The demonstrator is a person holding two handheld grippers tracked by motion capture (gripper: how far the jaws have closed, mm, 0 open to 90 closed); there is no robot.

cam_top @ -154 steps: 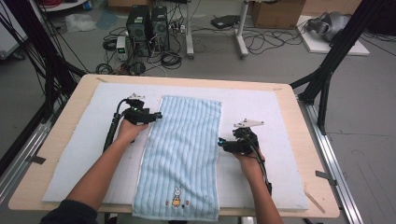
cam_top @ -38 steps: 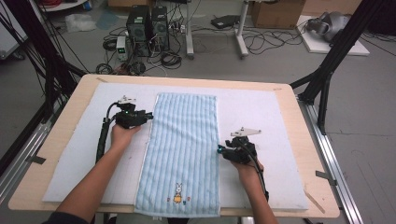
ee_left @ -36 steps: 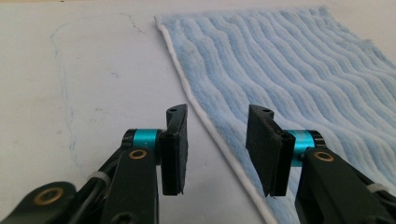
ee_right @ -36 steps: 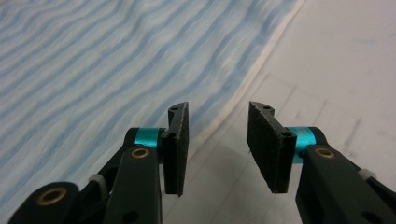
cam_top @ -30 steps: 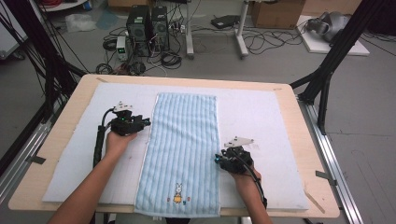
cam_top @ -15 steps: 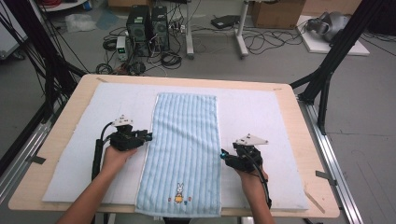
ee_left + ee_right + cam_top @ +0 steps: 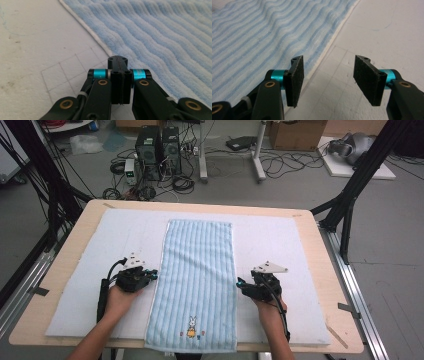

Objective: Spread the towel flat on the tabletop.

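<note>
Towel [image 7: 196, 285], one, light blue with ribbed stripes and a small rabbit motif near its near end, lies flat and lengthwise down the middle of a white mat [image 7: 280, 240] on the wooden counter [image 7: 320, 250]. We count two tongs, one at each long edge of the towel, roughly level with each other.

Left tongs [image 7: 151, 275] sit just beside the towel's left hem; in the left gripper view [image 7: 117, 60] the jaws are pressed together with nothing between them, tip over the bare mat at the hem. Right tongs [image 7: 241, 284] sit at the right hem; in the right gripper view [image 7: 327, 75] the jaws stand wide apart, one pad [image 7: 295, 80] over the white hem, the other over bare mat.

Risks as we judge them:
- Left jaws, closed, cannot take the edge; they would only push and ruck the cloth unless parted first.
- Right jaws straddle the hem loosely; closing too high would miss the fabric, too low could pinch the mat with it.
- Uneven grips on the two sides would skew any fold.
</note>
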